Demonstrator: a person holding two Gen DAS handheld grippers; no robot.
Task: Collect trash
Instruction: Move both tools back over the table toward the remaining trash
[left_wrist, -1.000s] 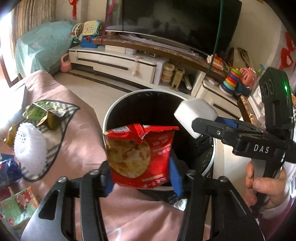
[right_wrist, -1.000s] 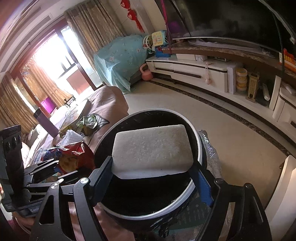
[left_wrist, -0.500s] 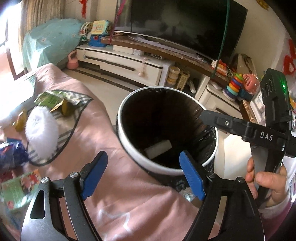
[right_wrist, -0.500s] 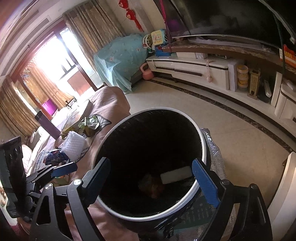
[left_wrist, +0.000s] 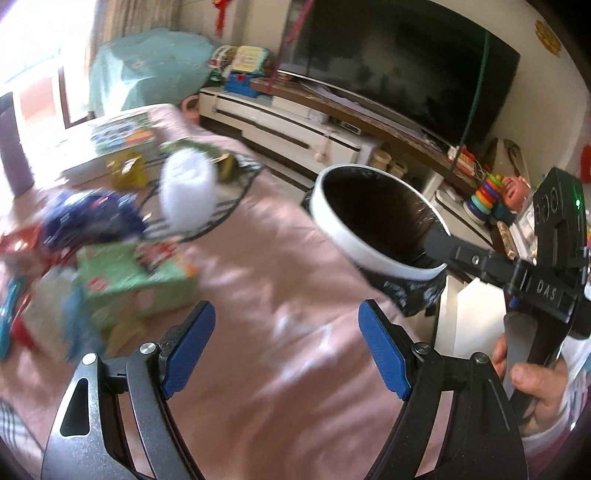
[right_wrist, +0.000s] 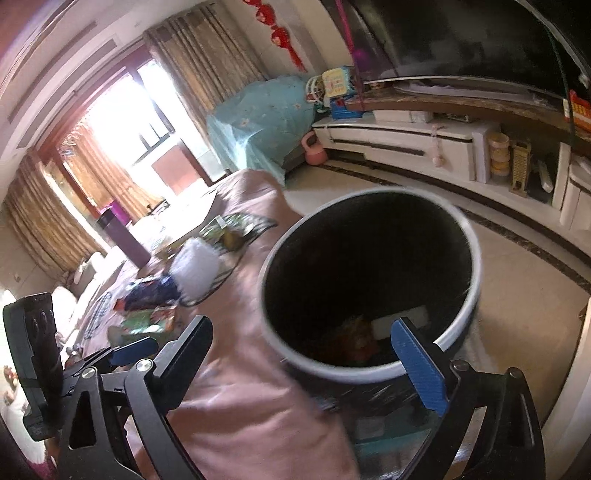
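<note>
The round bin (left_wrist: 373, 254) with a white rim and black liner stands beside the pink-covered table; it also shows in the right wrist view (right_wrist: 369, 365). Inside it lie the white foam block (right_wrist: 400, 320) and the red snack bag (right_wrist: 356, 338). My left gripper (left_wrist: 286, 349) is open and empty over the pink cloth, left of the bin. My right gripper (right_wrist: 310, 363) is open and empty at the bin's near rim. On the table lie a white foam net (left_wrist: 188, 190), a green carton (left_wrist: 133, 280), a dark blue wrapper (left_wrist: 92, 218) and yellow-green wrappers (left_wrist: 127, 168).
A TV stand (left_wrist: 295, 125) with a large TV (left_wrist: 399, 62) and toys runs along the far wall. A teal-covered object (right_wrist: 266, 114) and a pink kettlebell (right_wrist: 314, 149) are on the floor. A purple bottle (right_wrist: 118, 230) stands on the table's far side.
Both grippers opened and dropped the snack bag and foam block into the bin. The left gripper then swung left toward the table's trash; the right one drew back a little.
</note>
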